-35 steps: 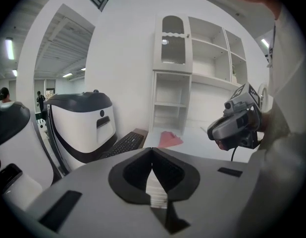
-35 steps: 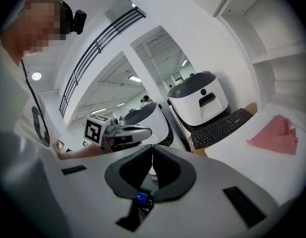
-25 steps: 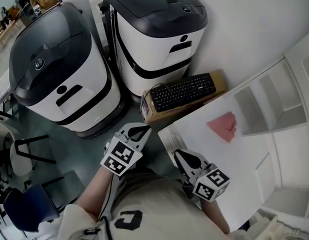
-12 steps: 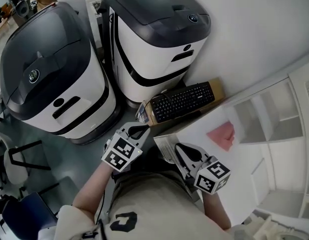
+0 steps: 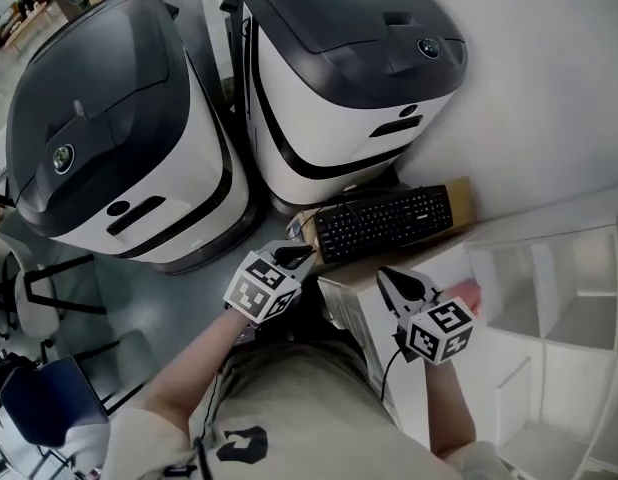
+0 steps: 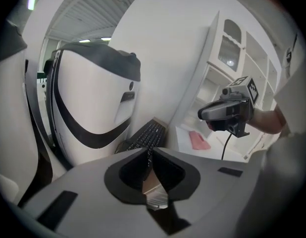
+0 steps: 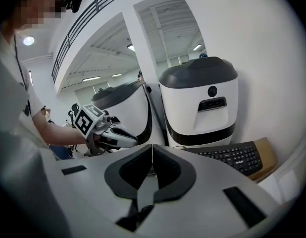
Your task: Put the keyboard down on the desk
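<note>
Keyboard [image 5: 384,223] lies keys-up on cardboard box [image 5: 461,200], long axis along wall [image 5: 549,88].

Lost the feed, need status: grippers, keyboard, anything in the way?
Left gripper and right gripper both shut, empty. Keyboard on the cardboard box beside the desk, neither gripper touching it. Pink item lies on the desk.
</note>
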`<action>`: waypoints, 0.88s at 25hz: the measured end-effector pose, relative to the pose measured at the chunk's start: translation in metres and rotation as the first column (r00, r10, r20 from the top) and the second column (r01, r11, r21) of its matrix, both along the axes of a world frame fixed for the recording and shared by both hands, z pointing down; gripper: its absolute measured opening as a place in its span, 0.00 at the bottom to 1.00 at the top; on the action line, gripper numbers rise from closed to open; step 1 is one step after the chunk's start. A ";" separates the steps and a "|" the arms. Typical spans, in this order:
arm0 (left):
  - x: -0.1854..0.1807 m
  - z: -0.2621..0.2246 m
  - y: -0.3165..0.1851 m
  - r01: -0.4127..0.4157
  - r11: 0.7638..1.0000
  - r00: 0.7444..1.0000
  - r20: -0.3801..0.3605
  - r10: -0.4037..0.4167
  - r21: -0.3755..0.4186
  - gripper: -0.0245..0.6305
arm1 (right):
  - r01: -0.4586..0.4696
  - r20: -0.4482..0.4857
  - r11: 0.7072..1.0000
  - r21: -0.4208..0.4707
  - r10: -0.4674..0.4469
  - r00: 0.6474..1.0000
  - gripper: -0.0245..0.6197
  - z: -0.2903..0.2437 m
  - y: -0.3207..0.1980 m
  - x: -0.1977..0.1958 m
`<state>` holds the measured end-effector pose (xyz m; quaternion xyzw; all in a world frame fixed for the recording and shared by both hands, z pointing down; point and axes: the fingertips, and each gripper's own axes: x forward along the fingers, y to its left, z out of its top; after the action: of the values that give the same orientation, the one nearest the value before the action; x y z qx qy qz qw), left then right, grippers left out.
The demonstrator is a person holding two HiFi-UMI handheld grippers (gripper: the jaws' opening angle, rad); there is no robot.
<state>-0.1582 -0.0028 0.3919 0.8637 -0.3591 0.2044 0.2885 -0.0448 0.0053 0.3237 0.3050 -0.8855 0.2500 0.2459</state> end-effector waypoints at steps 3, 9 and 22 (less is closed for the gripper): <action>0.010 0.026 -0.022 0.035 0.997 0.999 -0.014 -0.036 -0.070 0.06 | -0.006 -0.071 1.000 0.030 0.008 0.997 0.08 0.017 -0.033 0.019; 0.015 0.084 -0.032 0.154 0.950 0.983 -0.055 -0.176 -0.273 0.27 | -0.040 -0.160 0.999 0.020 0.042 0.986 0.08 0.055 -0.077 0.059; 0.031 0.152 -0.049 0.243 0.885 0.960 -0.035 -0.279 -0.398 0.38 | -0.091 -0.328 0.980 -0.176 0.029 0.944 0.51 0.162 -0.158 0.155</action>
<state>-0.1274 -0.0516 0.5440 0.7411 -0.4106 0.1914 0.4956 0.1106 -0.1528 0.4853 0.3443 -0.7956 0.2866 0.4079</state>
